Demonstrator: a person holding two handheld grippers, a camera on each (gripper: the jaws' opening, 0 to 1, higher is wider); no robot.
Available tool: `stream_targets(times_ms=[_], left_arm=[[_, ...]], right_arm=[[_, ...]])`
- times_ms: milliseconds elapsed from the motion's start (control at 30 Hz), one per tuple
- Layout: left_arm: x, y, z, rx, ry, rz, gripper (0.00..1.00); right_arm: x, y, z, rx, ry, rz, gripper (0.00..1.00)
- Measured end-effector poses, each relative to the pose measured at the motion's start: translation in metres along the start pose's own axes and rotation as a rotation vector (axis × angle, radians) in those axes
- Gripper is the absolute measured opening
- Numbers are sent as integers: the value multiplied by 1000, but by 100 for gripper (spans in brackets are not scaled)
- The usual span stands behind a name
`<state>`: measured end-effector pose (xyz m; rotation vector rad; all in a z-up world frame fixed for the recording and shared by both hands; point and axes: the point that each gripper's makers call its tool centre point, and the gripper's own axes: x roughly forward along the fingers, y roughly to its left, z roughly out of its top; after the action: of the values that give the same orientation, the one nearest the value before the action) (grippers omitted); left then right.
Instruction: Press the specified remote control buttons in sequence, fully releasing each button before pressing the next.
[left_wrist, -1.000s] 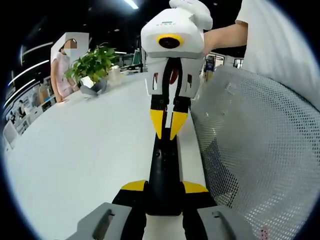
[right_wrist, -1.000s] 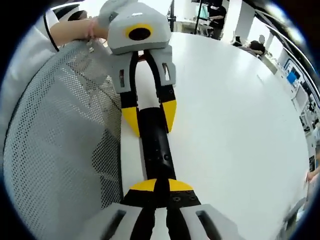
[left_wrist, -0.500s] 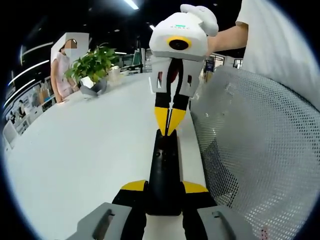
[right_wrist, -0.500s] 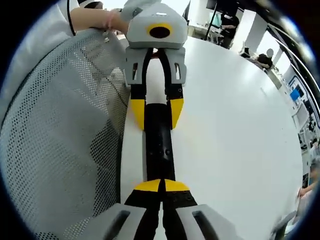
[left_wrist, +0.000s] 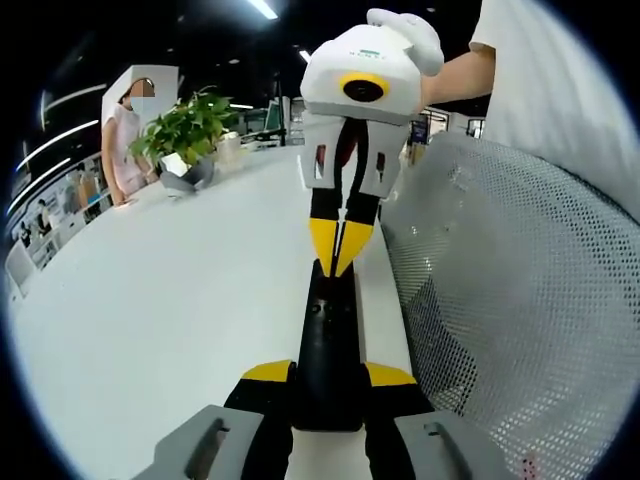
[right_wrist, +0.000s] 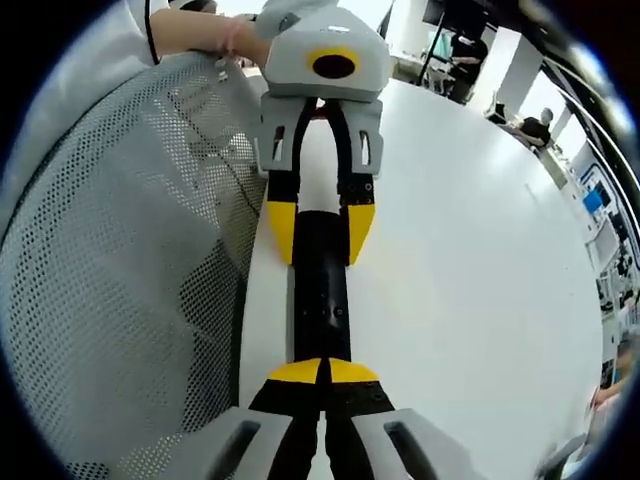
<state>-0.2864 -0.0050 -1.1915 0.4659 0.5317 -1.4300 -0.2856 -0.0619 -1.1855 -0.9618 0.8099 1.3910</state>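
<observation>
Glossy black plastic remote (left_wrist: 328, 345) on a smooth matt white table (left_wrist: 170, 300), beside perforated mesh (left_wrist: 520, 300).

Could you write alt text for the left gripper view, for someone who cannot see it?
A black remote control lies on a white table, clamped at its near end between the left gripper's yellow-tipped jaws, while the right gripper points its closed yellow tips down at the far end. A white mesh chair back stands to the right; a potted plant sits far left.

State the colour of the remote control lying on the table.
Black; the remote control shows best in the right gripper view.
</observation>
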Motion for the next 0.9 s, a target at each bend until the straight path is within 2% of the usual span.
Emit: stream_targets(times_ms=[100, 167, 267, 300, 333, 400, 533, 700, 733, 800, 833, 900], left_arm=[[0, 0, 0, -1, -1, -1, 25], [0, 0, 0, -1, -2, -1, 25], [0, 0, 0, 0, -1, -1, 25], [0, 0, 0, 0, -1, -1, 25], [0, 0, 0, 0, -1, -1, 25], [0, 0, 0, 1, -1, -1, 25], [0, 0, 0, 2, -1, -1, 25], [0, -1, 0, 0, -1, 2, 25], [0, -1, 0, 0, -1, 2, 25], [0, -1, 1, 0, -1, 2, 25], [0, -1, 1, 1, -1, 2, 25], [0, -1, 1, 1, -1, 2, 25]], right_arm=[[0, -1, 0, 40, 16, 14, 0], [0, -1, 0, 81, 3, 12, 0], [-2, -2, 1, 225, -81, -7, 0], [-3, -3, 1, 283, -128, -16, 0], [-3, -3, 1, 301, -141, -20, 0], [-4, -4, 2, 373, -218, -45, 0], [-5, -5, 2, 502, -284, -31, 0], [-5, -4, 12, 469, -304, -30, 0], [-3, -3, 14, 450, -295, -25, 0], [1, -1, 10, 389, -229, -21, 0], [1, -3, 12, 351, -233, -33, 0], [1, -1, 11, 329, -208, -28, 0]])
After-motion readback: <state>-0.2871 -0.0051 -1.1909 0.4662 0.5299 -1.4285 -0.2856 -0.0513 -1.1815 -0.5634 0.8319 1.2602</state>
